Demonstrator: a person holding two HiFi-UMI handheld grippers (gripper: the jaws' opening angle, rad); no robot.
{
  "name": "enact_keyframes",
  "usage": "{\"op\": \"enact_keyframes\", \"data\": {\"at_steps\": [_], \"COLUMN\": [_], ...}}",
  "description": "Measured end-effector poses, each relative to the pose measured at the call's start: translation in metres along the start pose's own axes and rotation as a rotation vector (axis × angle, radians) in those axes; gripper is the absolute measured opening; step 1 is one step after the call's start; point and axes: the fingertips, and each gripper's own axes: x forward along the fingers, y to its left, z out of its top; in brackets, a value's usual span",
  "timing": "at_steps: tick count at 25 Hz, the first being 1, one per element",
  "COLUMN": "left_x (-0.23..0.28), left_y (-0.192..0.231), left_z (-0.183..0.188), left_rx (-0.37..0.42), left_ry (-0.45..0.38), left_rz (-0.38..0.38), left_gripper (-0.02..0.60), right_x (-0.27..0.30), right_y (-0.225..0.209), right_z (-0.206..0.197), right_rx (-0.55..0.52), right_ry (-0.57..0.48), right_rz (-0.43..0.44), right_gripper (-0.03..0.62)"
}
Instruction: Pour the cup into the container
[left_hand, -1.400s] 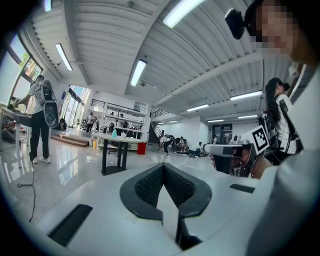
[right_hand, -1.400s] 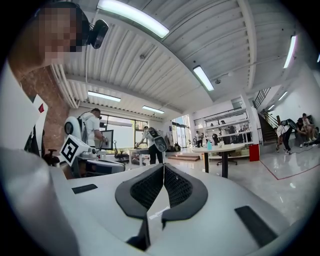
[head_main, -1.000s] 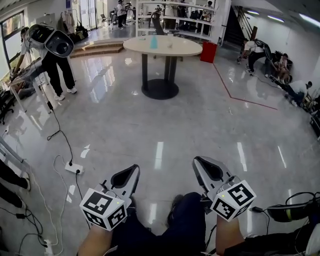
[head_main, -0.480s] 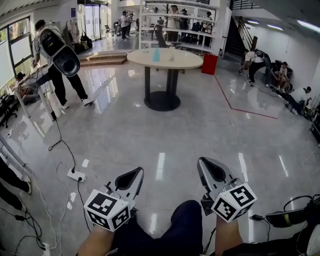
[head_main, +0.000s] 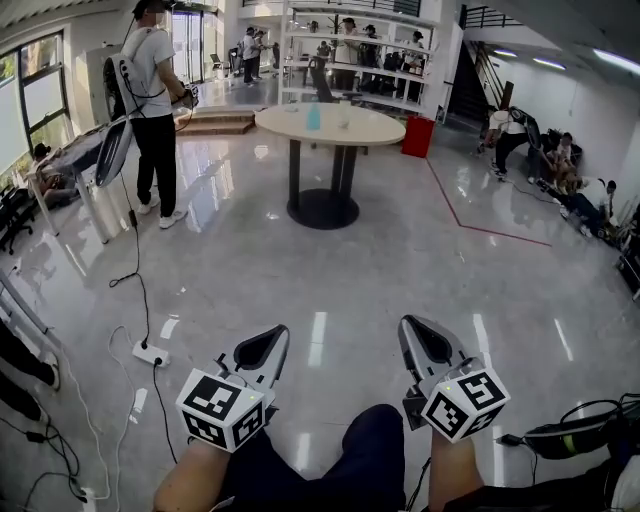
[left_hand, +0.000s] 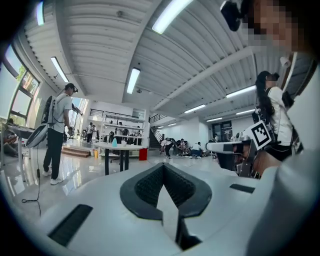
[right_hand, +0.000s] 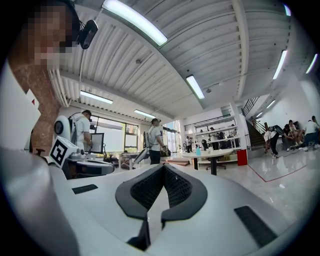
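Note:
A round pale table (head_main: 345, 125) on a dark pedestal stands far off across the shiny floor. On it are a small blue cup-like thing (head_main: 313, 115) and a small white one (head_main: 343, 114), both too distant to make out. My left gripper (head_main: 262, 347) and right gripper (head_main: 422, 338) hang low in front of me, side by side, well short of the table. Both are shut with nothing between their pads. The left gripper view shows the left gripper (left_hand: 163, 166) aimed towards the table (left_hand: 120, 146). In the right gripper view the right gripper (right_hand: 164, 167) also faces the table (right_hand: 212, 152).
A person with a backpack (head_main: 152, 95) stands left of the table. A white power strip (head_main: 148, 352) and cables lie on the floor at left. A red bin (head_main: 417, 105) sits behind the table, and people sit by the right wall (head_main: 560, 140). My dark-trousered leg (head_main: 372, 450) shows between the grippers.
The person at left has straightened up and stepped rightward. The table sits slightly lower in the head view. Both grippers have stayed shut and barely shifted.

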Motion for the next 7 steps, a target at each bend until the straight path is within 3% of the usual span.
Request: {"op": "enact_keyframes", "data": {"at_steps": [7], "left_x": [-0.0017], "left_y": [0.0021], "left_z": [-0.0029], "left_rx": [-0.009], "left_ry": [0.008], "left_rz": [0.004], "left_gripper": [0.000], "right_x": [0.0029], "right_y": [0.0023], "right_z": [0.0007], "right_rx": [-0.009], "right_ry": [0.005], "right_rz": [0.001], "right_gripper": [0.005]}}
